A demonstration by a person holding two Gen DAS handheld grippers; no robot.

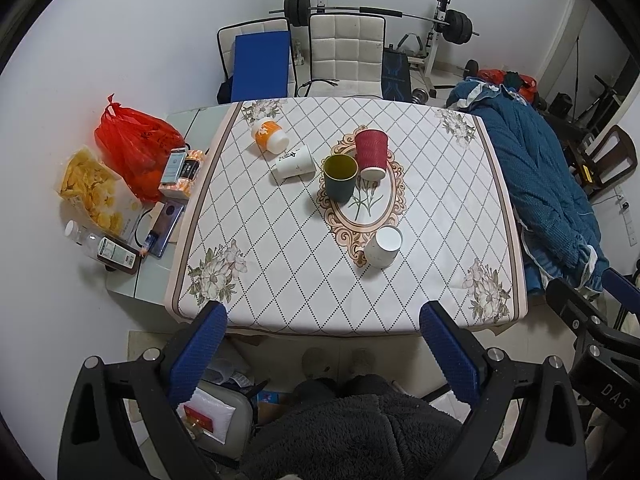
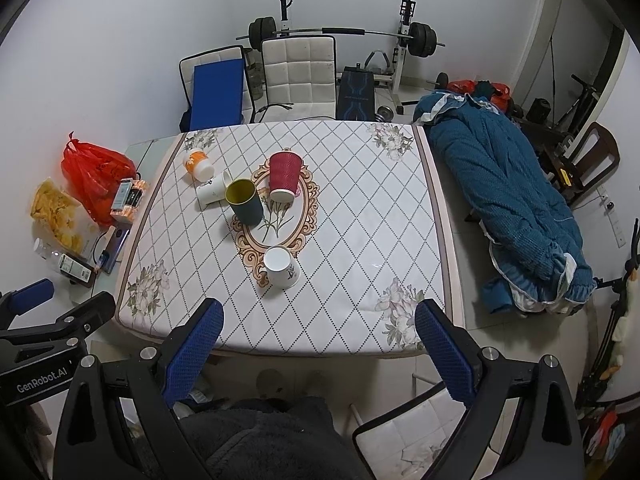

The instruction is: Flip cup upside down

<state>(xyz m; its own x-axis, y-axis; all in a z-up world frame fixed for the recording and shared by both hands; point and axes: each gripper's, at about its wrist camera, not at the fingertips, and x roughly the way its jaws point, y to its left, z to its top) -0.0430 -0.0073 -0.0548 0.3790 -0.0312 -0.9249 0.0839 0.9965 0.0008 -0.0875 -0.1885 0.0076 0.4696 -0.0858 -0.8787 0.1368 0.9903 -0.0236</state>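
Several cups stand on the patterned table [image 1: 280, 240]. A dark green cup [image 1: 340, 178] [image 2: 245, 202] stands upright, mouth up. A red ribbed cup [image 1: 372, 154] [image 2: 283, 176] stands upside down beside it. A white paper cup [image 1: 294, 161] [image 2: 213, 190] and an orange-and-white cup [image 1: 269, 136] [image 2: 197, 164] lie on their sides at the back left. A white cup [image 1: 383, 246] [image 2: 281, 266] sits nearest, tilted. My left gripper [image 1: 322, 344] and right gripper [image 2: 320, 340] are both open and empty, held above the table's near edge.
A red bag [image 1: 134, 144], snack bag [image 1: 92, 190], boxes and bottles crowd the table's left strip. A blue blanket [image 1: 548, 184] lies right of the table. Two chairs [image 1: 344, 54] and a barbell rack stand behind. My lap is below.
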